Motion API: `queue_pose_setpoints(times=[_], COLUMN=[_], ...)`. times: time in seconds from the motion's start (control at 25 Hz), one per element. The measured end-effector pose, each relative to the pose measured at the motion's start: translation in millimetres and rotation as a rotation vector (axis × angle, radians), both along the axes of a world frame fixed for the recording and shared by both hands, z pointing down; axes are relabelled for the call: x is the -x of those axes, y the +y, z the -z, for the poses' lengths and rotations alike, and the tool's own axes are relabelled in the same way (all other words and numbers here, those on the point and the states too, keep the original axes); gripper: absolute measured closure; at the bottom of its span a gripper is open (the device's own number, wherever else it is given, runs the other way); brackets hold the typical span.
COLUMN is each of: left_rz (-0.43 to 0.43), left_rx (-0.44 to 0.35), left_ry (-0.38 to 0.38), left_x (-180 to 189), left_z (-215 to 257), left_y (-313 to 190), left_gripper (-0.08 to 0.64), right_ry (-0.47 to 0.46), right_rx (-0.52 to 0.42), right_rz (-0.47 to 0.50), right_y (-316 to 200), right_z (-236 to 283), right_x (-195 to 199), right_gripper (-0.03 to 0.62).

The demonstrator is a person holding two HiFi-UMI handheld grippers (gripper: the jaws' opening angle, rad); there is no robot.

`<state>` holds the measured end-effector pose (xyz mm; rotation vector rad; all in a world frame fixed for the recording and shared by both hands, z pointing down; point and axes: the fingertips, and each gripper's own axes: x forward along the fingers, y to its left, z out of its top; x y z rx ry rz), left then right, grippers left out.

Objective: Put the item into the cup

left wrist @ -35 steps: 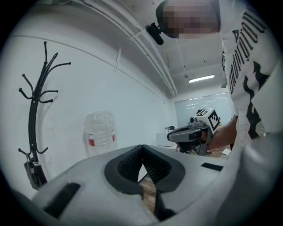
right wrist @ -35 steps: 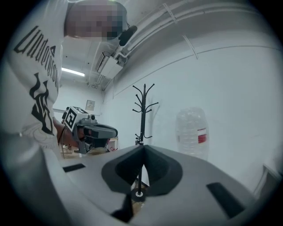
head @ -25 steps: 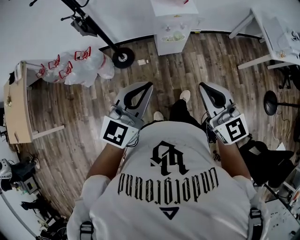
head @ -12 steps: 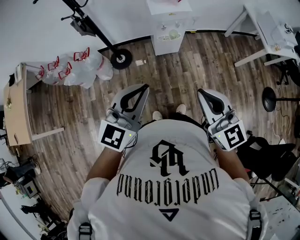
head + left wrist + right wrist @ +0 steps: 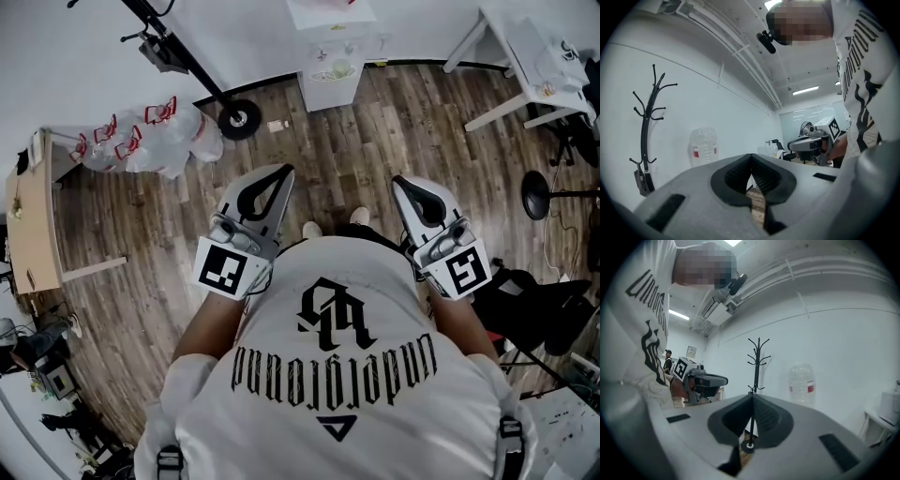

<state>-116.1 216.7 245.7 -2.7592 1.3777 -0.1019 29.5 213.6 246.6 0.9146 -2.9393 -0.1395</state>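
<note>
Left gripper (image 5: 284,172) and right gripper (image 5: 397,181) both have jaws closed on nothing, held level above the wooden floor (image 5: 159,234).

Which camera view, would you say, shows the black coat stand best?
The left gripper view: the coat stand appears large, its hooks plain. The right gripper view shows it smaller, its foot partly hidden; the head view shows it only steeply from above.

In the head view the white cabinet (image 5: 330,80) and the white worktop (image 5: 516,42) at right have slid left and a little toward the top edge. The leading shoe (image 5: 359,216) has dropped back nearly level with the other shoe (image 5: 310,229). The left gripper (image 5: 284,172) and right gripper (image 5: 399,180) sit slightly further left in frame
</note>
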Motion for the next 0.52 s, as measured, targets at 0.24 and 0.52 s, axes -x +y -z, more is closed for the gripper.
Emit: queue_pose_setpoints(times=[0.24, 0.52], left_rz=[-0.02, -0.025], left_rx=[-0.006, -0.022], left_ry=[-0.004, -0.01], left_x=[-1, 1], left_z=[3, 6], left_y=[10, 13], left_gripper=[0.552, 0.552], right_ry=[0.003, 0.008], right_rx=[-0.003, -0.003], right_rz=[-0.008, -0.014], right_y=[4, 5], right_z=[1, -1], right_x=[3, 3], right_gripper=[0.588, 0.588])
